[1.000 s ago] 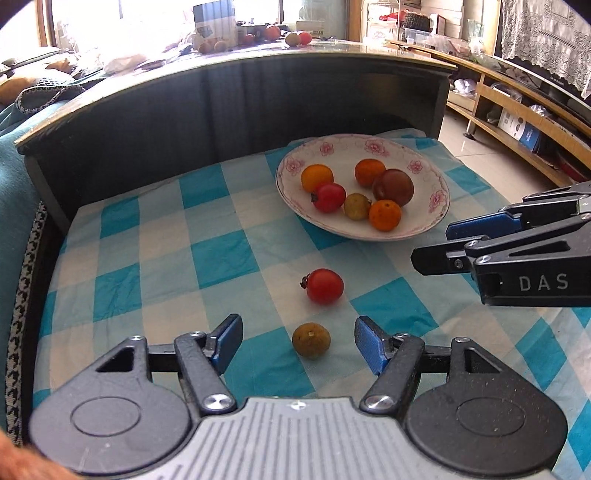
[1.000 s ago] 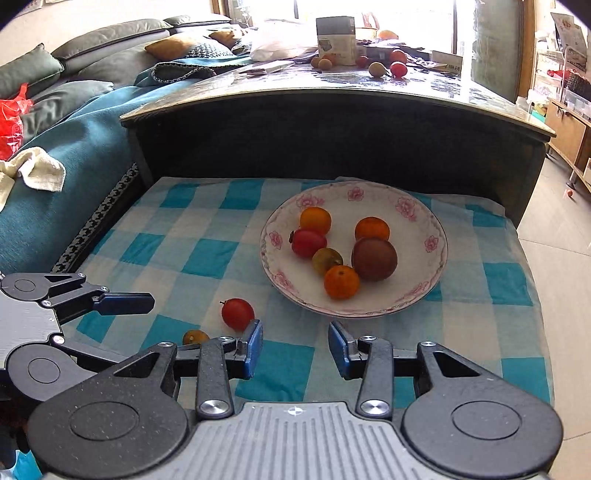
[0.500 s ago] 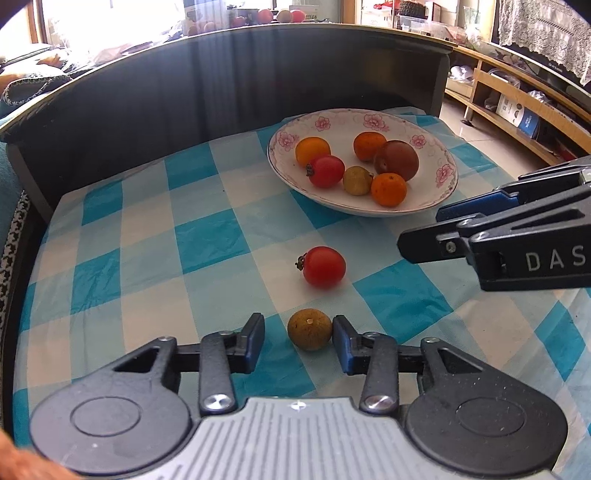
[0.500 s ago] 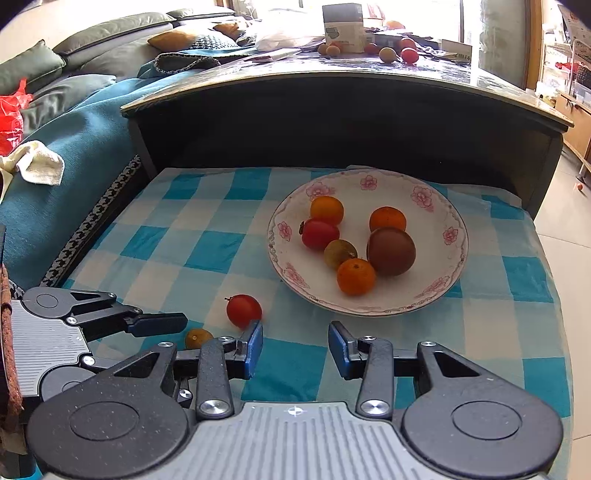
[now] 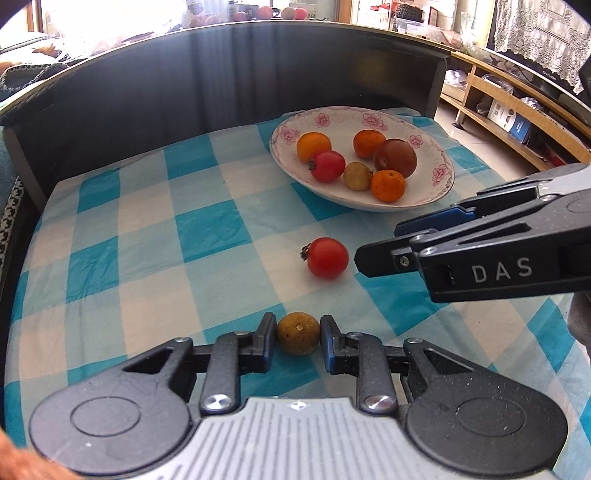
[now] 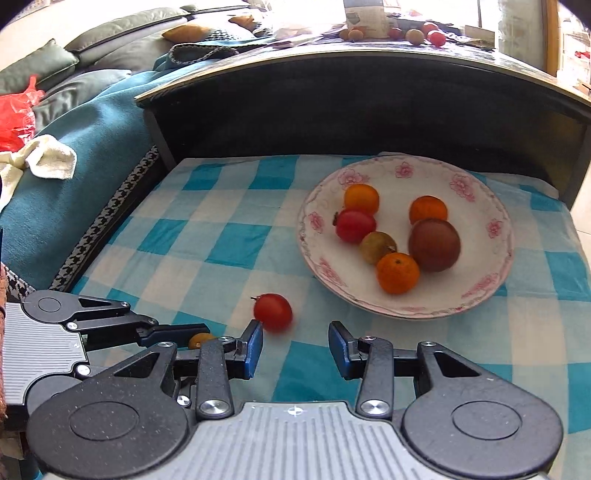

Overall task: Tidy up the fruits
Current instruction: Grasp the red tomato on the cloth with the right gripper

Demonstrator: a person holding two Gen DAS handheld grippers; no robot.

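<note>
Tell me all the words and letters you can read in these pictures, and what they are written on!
"DAS": white letters on the black side of the right gripper, seen from the left wrist camera.
The box on the far tabletop has print, but it is too blurred to read.
The blue box on the wooden shelf has marks too small to read.
No writing shows on the flowered plate or the checked cloth.

A blue-and-white checked cloth [image 5: 207,229] covers the tabletop, and on it rest a flowered plate [image 5: 439,173] of fruit, a red tomato [image 5: 328,257] near the plate's front rim, and a brown fruit [image 5: 298,333] further from the plate.
</note>
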